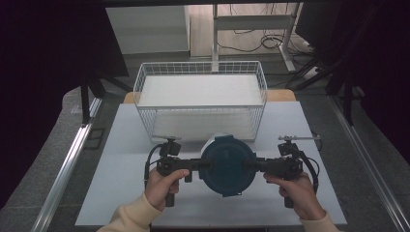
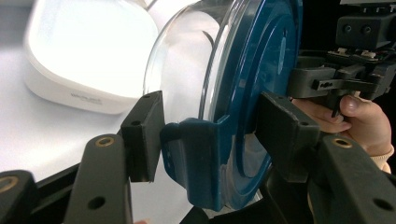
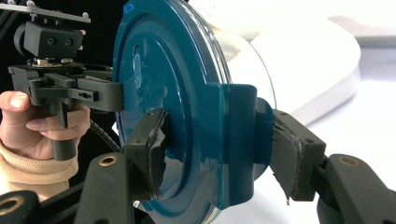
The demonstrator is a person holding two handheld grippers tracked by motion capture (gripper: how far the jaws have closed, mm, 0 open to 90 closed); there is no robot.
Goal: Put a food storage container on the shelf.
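We take the round glass container (image 1: pixel 227 164) with the dark teal clip lid (image 1: pixel 226 165) as our landmark and work from left to right.

To the left of the container, our left hand (image 1: pixel 162 186) holds the left gripper (image 1: pixel 205 164), which points level toward the container's left edge. In the left gripper view its jaws are clamped on the container: one pad presses the clear glass wall (image 2: pixel 187 70), the other presses the flat face of the lid, and a teal locking clip (image 2: pixel 198 158) sits between them.

The container itself lies tipped on its side in both gripper views, lid face turned toward the person's side. In the high view it sits over the white counter (image 1: pixel 121 174), just in front of the white wire basket (image 1: pixel 200 99); whether it touches the counter we cannot tell.

To the right of the container, our right hand (image 1: pixel 300 193) holds the right gripper (image 1: pixel 247 165), also level and facing the left one. In the right gripper view its jaws are clamped on the opposite edge, one pad on the lid face, the other on the glass side, straddling a second clip (image 3: pixel 236 140).

Behind the container in the gripper views, a white rounded tray (image 2: pixel 88 51) rests on the counter.
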